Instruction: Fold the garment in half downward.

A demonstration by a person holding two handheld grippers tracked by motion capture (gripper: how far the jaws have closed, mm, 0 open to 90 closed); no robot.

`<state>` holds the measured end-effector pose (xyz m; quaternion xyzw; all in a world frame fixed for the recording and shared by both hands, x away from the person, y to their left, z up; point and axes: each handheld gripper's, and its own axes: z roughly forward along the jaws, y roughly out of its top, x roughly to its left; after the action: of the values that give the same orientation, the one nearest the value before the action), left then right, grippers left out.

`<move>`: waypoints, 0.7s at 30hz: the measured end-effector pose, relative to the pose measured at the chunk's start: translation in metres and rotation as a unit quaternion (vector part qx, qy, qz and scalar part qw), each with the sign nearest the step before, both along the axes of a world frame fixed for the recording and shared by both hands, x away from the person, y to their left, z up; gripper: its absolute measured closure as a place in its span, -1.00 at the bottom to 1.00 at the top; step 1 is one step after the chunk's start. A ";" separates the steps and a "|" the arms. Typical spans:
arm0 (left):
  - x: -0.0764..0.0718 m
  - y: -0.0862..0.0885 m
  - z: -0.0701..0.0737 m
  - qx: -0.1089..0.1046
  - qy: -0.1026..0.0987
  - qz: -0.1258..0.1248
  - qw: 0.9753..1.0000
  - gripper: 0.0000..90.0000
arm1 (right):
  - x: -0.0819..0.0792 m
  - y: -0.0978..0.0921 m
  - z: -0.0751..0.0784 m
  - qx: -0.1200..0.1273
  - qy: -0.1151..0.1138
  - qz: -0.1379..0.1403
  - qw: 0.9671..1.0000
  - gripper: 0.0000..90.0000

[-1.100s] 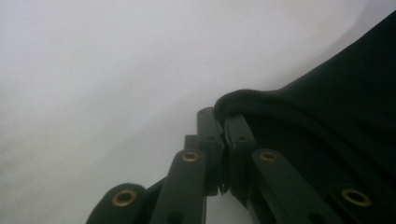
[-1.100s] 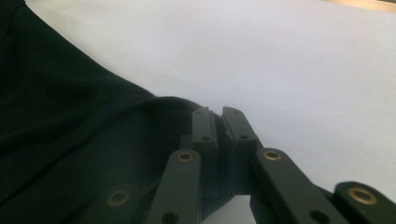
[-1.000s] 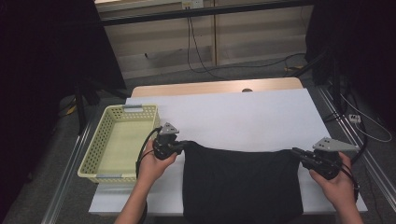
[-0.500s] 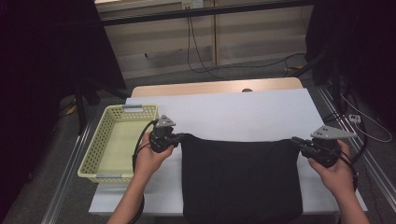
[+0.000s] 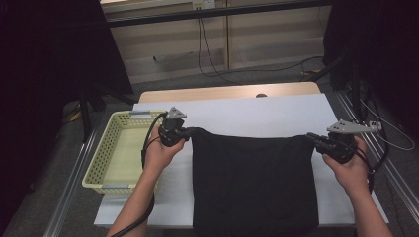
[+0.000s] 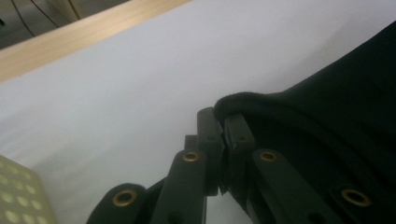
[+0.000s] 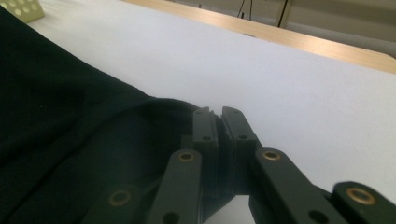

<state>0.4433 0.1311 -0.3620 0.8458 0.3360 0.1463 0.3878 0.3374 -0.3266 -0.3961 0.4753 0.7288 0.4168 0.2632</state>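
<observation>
Both grippers clench the far corners of the black cloth [image 5: 253,182], left gripper [image 5: 187,131] and right gripper [image 5: 312,138], stretching it flat on the table [image 5: 247,113]. Likely next: fold it, keeping the edge taut.

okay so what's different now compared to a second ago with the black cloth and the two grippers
Both hands moved away from the person, carrying the far edge of the black cloth farther up the white table. The left gripper and right gripper each stayed shut on a far corner, keeping that edge stretched between them. The yellow basket did not move.
</observation>
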 end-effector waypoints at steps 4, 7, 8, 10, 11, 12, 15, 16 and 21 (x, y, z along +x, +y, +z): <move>0.012 0.000 0.005 -0.002 -0.001 0.009 1.000 0.94 | 0.013 0.000 0.008 0.000 -0.004 -0.004 1.000 0.90; 0.026 0.002 0.007 -0.013 0.005 0.021 1.000 0.94 | 0.028 0.001 0.011 -0.002 -0.005 -0.013 1.000 0.90; 0.031 0.001 0.009 -0.020 0.008 0.022 1.000 0.94 | 0.034 0.001 0.012 -0.002 -0.003 -0.014 1.000 0.90; 0.039 -0.001 0.010 -0.018 0.010 0.021 1.000 0.94 | 0.045 0.001 0.012 -0.009 0.001 -0.017 1.000 0.90; 0.042 -0.001 0.011 -0.020 0.012 0.021 1.000 0.94 | 0.051 0.001 0.012 -0.007 0.004 -0.020 1.000 0.90; 0.045 -0.002 0.011 -0.022 0.010 0.024 0.999 0.94 | 0.055 0.001 0.011 -0.002 0.006 -0.022 1.000 0.90; 0.057 -0.006 0.006 -0.018 0.025 0.028 0.999 0.91 | 0.073 0.000 0.008 0.009 0.011 -0.032 0.999 0.88; 0.061 -0.007 0.002 -0.016 0.037 0.032 0.999 0.82 | 0.076 0.000 0.006 0.012 0.016 -0.033 0.999 0.83; 0.064 -0.016 -0.031 -0.020 0.055 0.063 0.996 -0.25 | 0.084 0.003 -0.014 0.011 0.052 -0.063 0.997 0.18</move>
<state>0.5074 0.1155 -0.3927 0.8217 0.4127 0.1168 0.3753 0.4218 -0.3232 -0.4101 0.5444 0.7052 0.3821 0.2458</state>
